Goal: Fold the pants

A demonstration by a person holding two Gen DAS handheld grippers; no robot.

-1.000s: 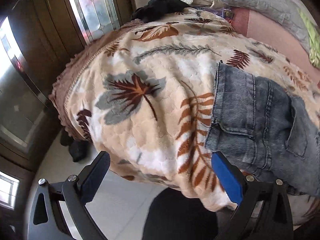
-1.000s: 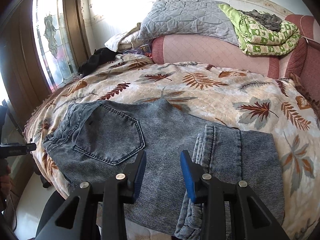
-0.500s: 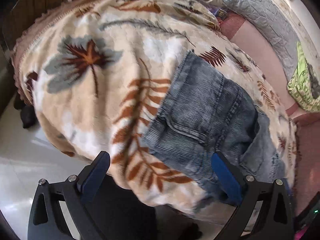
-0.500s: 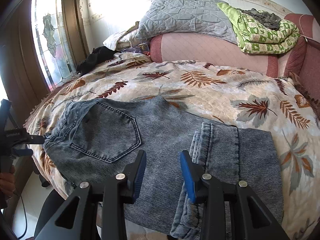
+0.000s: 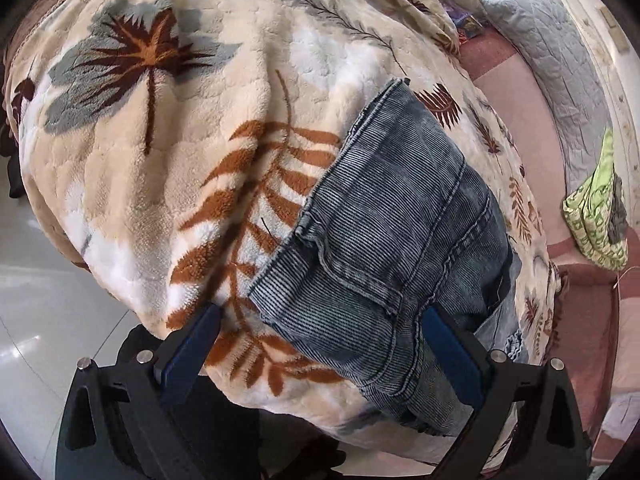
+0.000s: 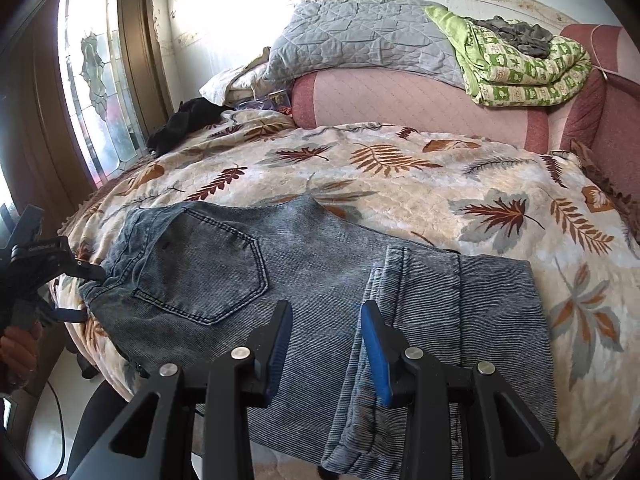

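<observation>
Bed (image 6: 400, 184) with leaf-print blanket (image 5: 180, 160) carries pants (image 6: 320, 280), near front edge. Pants lie flat, legs doubled, hems folded back over thighs; waist section not yet folded in, likely one fold left. Left gripper (image 5: 320, 344) spread wide, straddling waistband corner, not clamped. Right gripper (image 6: 324, 332) partly open, hovering above hem edge, empty.

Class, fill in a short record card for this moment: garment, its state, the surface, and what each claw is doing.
garment: grey-blue jeans, back pocket up
state: legs already folded back over themselves
surface: leaf-print blanket on a bed
left claw: open, straddling the waistband corner
right claw: open, above the folded leg hems
behind: grey quilt, green quilt
</observation>
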